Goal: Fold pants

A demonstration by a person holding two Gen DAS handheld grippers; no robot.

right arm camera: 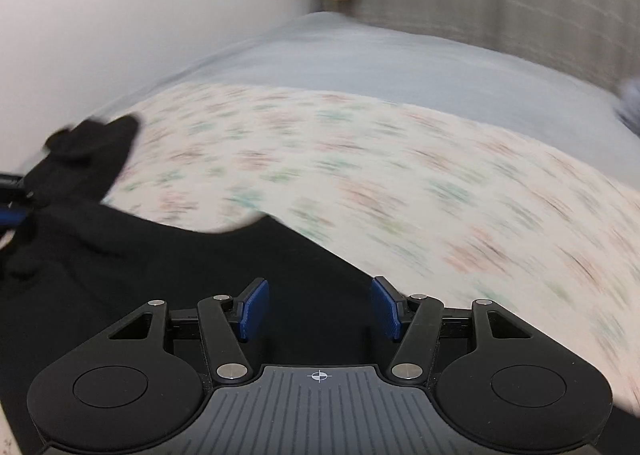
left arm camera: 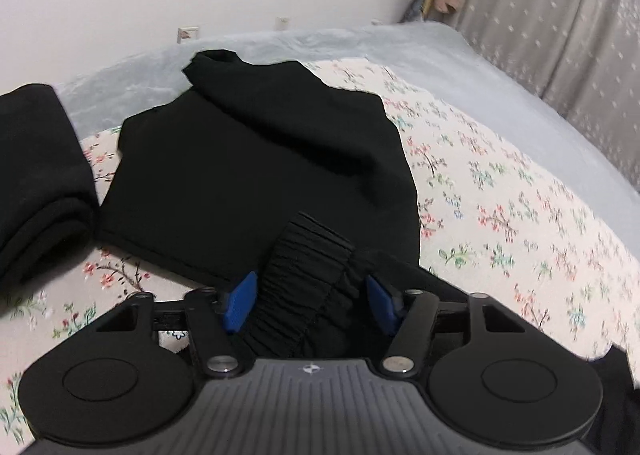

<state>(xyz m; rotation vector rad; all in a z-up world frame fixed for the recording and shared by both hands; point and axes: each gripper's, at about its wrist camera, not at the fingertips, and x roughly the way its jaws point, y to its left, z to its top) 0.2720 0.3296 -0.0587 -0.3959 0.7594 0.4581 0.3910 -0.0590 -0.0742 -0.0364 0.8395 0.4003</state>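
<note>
Jaws of the left gripper (left arm camera: pixel 310 305) spread wide around the gathered elastic waistband (left arm camera: pixel 308 255) of the black pants (left arm camera: pixel 256 159), blue pads either side of the bunched cloth but not visibly pressing it; released, or at most loosely straddling. Jaws of the right gripper (right arm camera: pixel 320 309) likewise parted, hovering over plain black fabric, nothing pinched; view smeared by motion, so finer detail unreadable. Pants lying spread on the floral sheet (left arm camera: pixel 500 191) of the bed, partly doubled over, a far corner flopped toward the wall. Left of the pants, touching nothing, a second dark bundle (left arm camera: pixel 36 175), seemingly already folded. Probably mid-fold: waistband end being taken up. Next move likely needs both jaws closing on the waistband edge, then carrying it evenly across the pants toward the far hem.
</note>
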